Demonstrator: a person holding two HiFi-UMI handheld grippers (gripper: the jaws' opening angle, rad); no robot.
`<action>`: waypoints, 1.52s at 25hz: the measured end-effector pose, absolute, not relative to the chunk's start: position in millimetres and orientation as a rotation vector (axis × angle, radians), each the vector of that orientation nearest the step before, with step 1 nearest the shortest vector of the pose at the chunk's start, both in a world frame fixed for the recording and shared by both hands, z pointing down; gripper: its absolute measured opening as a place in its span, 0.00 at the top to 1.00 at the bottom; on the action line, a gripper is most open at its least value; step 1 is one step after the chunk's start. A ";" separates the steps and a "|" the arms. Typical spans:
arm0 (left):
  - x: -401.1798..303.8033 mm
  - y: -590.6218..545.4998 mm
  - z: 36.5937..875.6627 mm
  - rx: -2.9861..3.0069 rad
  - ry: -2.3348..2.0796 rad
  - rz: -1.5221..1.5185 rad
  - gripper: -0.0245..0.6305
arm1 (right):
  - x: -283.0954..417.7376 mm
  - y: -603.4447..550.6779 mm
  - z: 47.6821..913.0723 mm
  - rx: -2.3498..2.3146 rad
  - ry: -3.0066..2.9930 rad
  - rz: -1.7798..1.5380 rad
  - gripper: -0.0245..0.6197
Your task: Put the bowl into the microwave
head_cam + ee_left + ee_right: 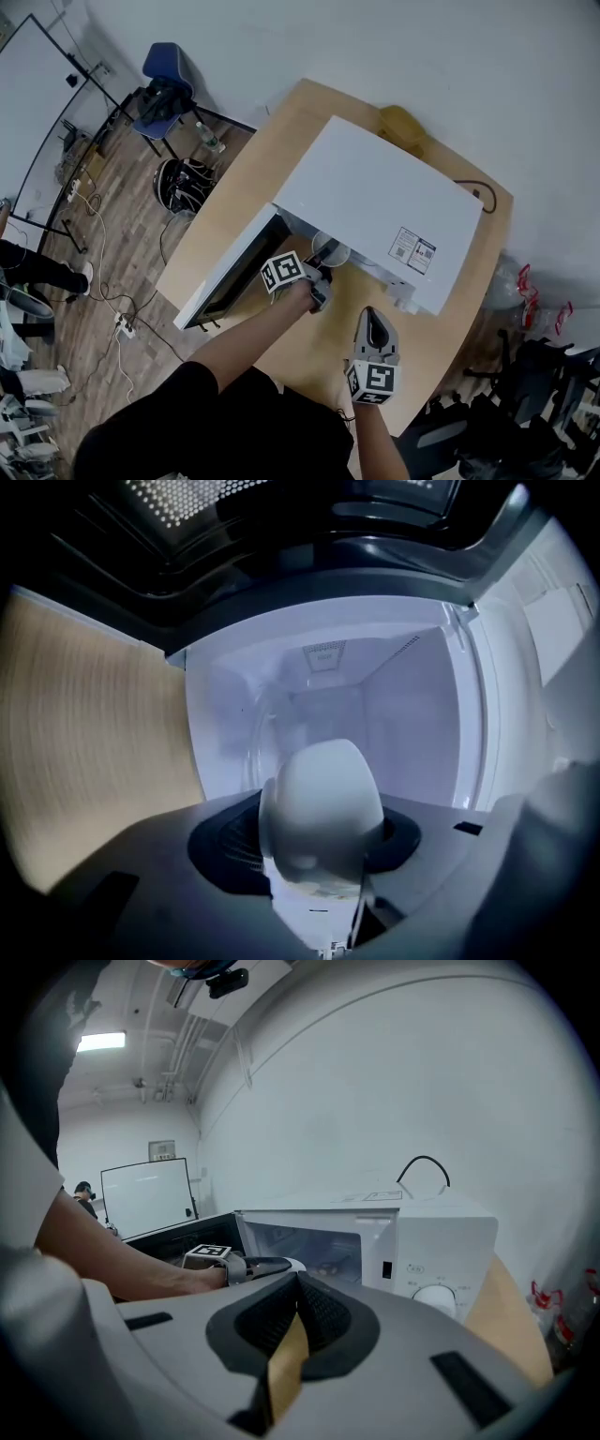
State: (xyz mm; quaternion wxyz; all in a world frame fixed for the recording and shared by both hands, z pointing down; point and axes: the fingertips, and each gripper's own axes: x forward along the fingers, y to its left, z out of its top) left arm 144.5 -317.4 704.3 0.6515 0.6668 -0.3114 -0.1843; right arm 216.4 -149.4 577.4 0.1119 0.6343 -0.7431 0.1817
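Two grippers in view, one doing the work. Left gripper is clamped on the bowl: the pads press its wall from either side, and the jaws stand apart only by the bowl's width. The bowl hangs tilted, rounded outside toward the gripper's camera, and rests on nothing that I can see. It is at the mouth of the microwave, right at the front edge in the head view. The left gripper view looks past it straight into the pale cavity. Door stands wide open on the person's left, leaving the opening free, so the forearm comes in from the front alongside the door. Right gripper has its jaws together with nothing between them. Only table shows through the wedge below the pads. It is held back near the person's body, well apart from the opening, on the control-panel side. I judge it is parked there so as not to crowd the opening. Judgement: carry nearly done, placing not yet done. The next move calls for reaching deeper, levelling the bowl, lowering it to the cavity floor, then letting go. Risk: a tilted bowl could tip, or clip the lower lip of the opening, if set down early.
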 end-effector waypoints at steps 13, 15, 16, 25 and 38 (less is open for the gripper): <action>150.7 -323.5 715.1 1.533 -0.775 -0.350 0.64 | 209.9 -141.1 582.0 1.822 -2.184 0.553 0.87; 151.5 -322.7 713.4 1.583 -0.777 -0.312 0.64 | 209.7 -139.8 582.1 1.815 -2.193 0.567 0.87; 151.3 -322.8 712.8 1.594 -0.776 -0.306 0.64 | 209.7 -139.0 581.4 1.813 -2.196 0.567 0.87; 149.3 -329.2 714.6 1.575 -0.852 -0.284 0.64 | 209.9 -130.7 583.9 1.806 -2.198 0.578 0.87; 144.6 -335.3 715.4 1.467 -0.934 -0.402 0.58 | 204.8 -120.0 584.3 1.793 -2.220 0.603 0.87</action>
